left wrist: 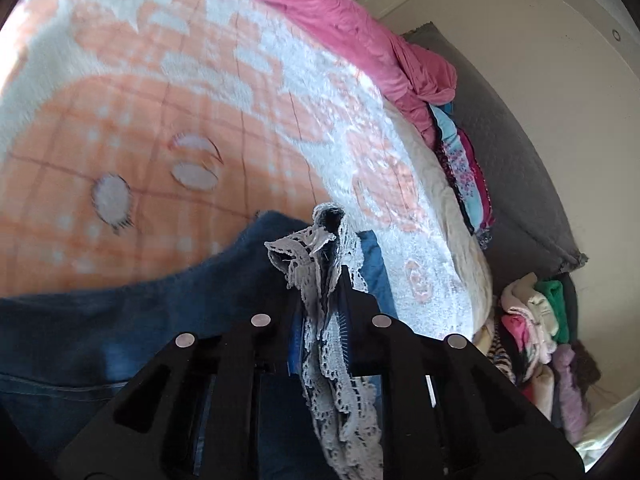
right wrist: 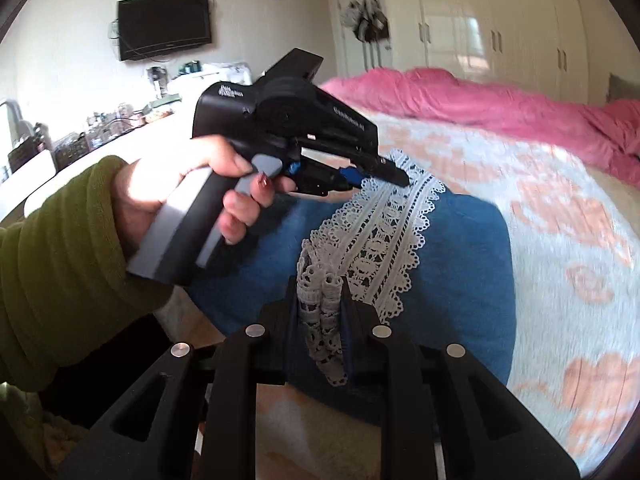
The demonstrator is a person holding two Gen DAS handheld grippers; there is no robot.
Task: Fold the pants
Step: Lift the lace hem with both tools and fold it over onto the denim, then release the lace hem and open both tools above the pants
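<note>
The pants are blue denim (left wrist: 132,320) with a white lace hem (left wrist: 320,264). They lie on an orange and white blanket (left wrist: 160,120) on a bed. My left gripper (left wrist: 322,276) is shut on the lace hem and the denim edge. In the right wrist view my right gripper (right wrist: 322,284) is shut on the other end of the lace hem (right wrist: 380,240), with the denim (right wrist: 460,272) stretched beyond it. The left gripper (right wrist: 384,172) shows there too, held by a hand in a green sleeve, pinching the far end of the lace.
A pink duvet (left wrist: 340,28) is bunched along the far side of the bed. A pile of folded clothes (left wrist: 536,332) lies beside the bed at the right. A wall TV (right wrist: 164,24), a cluttered counter (right wrist: 80,136) and white wardrobes (right wrist: 500,24) stand beyond.
</note>
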